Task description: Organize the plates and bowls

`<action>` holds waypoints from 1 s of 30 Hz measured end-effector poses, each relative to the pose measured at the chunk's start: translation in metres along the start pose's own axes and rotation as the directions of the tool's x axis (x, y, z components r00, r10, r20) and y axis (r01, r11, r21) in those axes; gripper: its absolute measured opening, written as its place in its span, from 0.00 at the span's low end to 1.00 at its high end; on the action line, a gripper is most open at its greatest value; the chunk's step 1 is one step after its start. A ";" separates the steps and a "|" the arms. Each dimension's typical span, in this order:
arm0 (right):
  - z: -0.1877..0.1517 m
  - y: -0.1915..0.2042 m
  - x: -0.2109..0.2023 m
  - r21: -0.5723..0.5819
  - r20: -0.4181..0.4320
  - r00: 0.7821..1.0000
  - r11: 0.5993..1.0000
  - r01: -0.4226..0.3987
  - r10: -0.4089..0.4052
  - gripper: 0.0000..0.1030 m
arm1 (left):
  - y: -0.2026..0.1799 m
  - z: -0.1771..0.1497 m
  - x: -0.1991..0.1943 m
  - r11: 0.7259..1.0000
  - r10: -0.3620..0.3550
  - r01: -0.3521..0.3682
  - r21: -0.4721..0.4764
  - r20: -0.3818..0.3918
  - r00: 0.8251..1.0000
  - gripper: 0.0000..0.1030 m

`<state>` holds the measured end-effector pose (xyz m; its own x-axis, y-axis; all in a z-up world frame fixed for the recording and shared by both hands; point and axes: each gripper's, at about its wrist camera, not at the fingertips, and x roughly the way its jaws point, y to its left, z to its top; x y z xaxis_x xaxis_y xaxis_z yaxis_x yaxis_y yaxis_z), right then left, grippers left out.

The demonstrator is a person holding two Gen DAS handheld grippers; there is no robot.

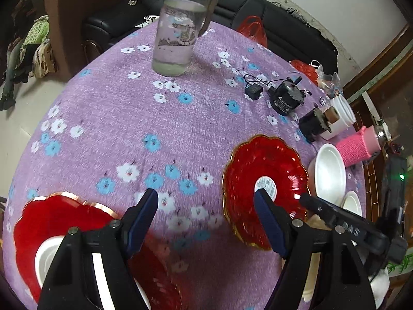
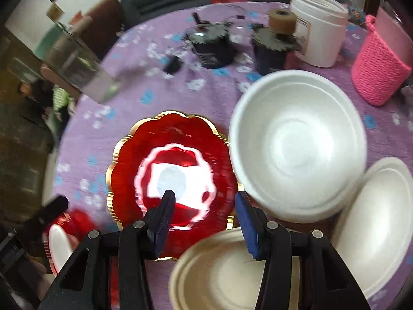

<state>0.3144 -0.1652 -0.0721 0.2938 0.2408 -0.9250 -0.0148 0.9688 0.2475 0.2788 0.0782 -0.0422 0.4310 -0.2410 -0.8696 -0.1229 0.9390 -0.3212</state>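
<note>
A red scalloped plate with a gold rim (image 1: 265,188) lies on the purple flowered tablecloth; it shows mid-frame in the right wrist view (image 2: 173,173). My left gripper (image 1: 206,196) is open and empty above the cloth, left of this plate. A second red plate with a white bowl on it (image 1: 49,222) sits at the lower left, also visible in the right wrist view (image 2: 62,240). My right gripper (image 2: 205,197) is open and empty over the red plate's near edge. White bowls (image 2: 296,142), (image 2: 376,219) and a cream bowl (image 2: 222,271) lie to the right.
A water-filled glass jar (image 1: 178,36) stands at the table's far side. Black motor parts and an adapter (image 1: 284,98), a white tub (image 2: 317,28) and a pink knitted cup sleeve (image 2: 379,64) crowd the back right. A sofa and a chair stand beyond the table.
</note>
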 end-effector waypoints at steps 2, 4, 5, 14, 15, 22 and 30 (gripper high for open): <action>0.001 -0.002 0.003 0.001 -0.018 0.999 1.000 0.030 -0.030 0.51 | -0.003 0.006 0.013 1.000 -0.009 0.009 0.004 -0.030 0.999 0.73; 0.000 -0.004 0.005 0.005 -0.029 0.997 0.997 0.078 -0.077 0.51 | -0.005 0.010 0.025 1.000 -0.009 0.009 0.000 -0.052 0.999 0.73; 0.000 -0.005 0.005 0.006 -0.032 0.997 0.997 0.073 -0.073 0.51 | -0.006 0.011 0.029 1.000 -0.006 0.006 0.001 -0.060 0.998 0.73; 0.003 -0.016 0.032 0.062 -0.065 0.998 0.998 -0.017 0.021 0.51 | -0.014 0.021 0.076 1.000 -0.001 0.000 -0.001 -0.158 0.987 0.72; 0.003 -0.017 0.035 0.070 -0.067 0.997 0.997 -0.024 0.029 0.51 | -0.017 0.022 0.079 1.000 -0.003 0.005 0.010 -0.166 0.986 0.72; 0.001 -0.012 0.035 0.040 -0.006 1.000 0.999 -0.017 0.018 0.40 | -0.041 0.018 0.088 0.989 0.059 -0.035 0.146 -0.162 0.985 0.58; 0.000 -0.014 0.030 0.077 0.067 0.996 0.995 -0.062 0.057 0.17 | -0.031 0.020 0.076 0.988 0.113 -0.097 0.124 -0.136 0.984 0.27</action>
<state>0.3233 -0.1712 -0.1035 0.3563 0.2911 -0.8879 0.0405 0.9445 0.3259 0.3331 0.0358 -0.0905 0.2887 -0.1640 -0.9433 -0.0520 0.9811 -0.1865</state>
